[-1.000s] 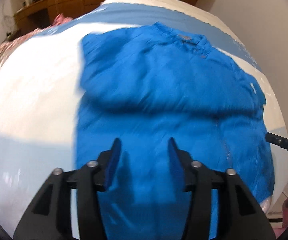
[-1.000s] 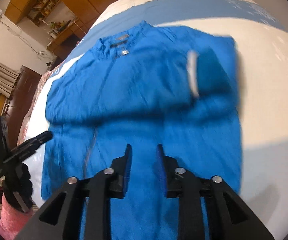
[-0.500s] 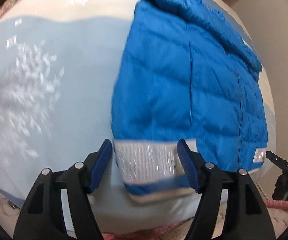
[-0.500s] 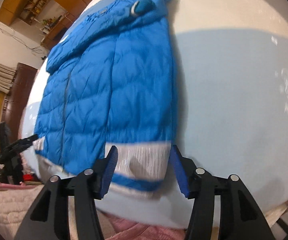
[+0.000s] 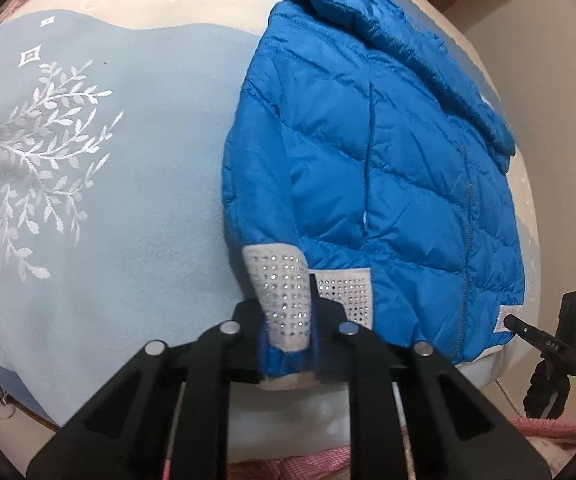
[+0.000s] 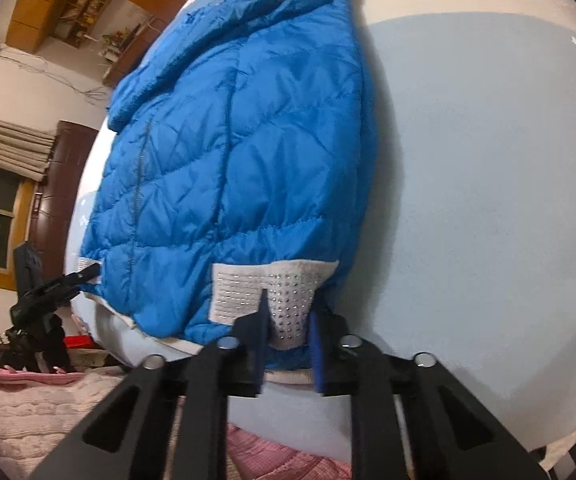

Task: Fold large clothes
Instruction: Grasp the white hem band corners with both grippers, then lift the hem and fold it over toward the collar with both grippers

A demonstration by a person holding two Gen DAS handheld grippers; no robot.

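- The blue jacket (image 5: 387, 168) is lying flat on the bed (image 5: 128, 200), hem toward the near edge and collar at the far end, with a sleeve folded across the top.
- The left gripper (image 5: 288, 340) is pinching one hem corner: its jaws have just been closing and are now sitting narrow on the white studded band (image 5: 284, 296), with blue lining bunching between them.
- The right gripper (image 6: 288, 340) is doing the same at the opposite hem corner, its jaws also just closing and now clamping narrow on the studded band (image 6: 291, 304) there.
- To do this step well, both grips are probably best kept through the full padded thickness, front and back layers together, so the back is not trailing when the hem is lifted.
- Lifting both corners evenly and keeping the hem taut between them is likely to keep the puffy fabric from sagging in the middle.
- Carrying the hem toward the collar in one level sweep, edges lining up with the sides, should give a square fold.
- The slippery shell may be prone to sliding, so a low, slow lay-down seems wise.
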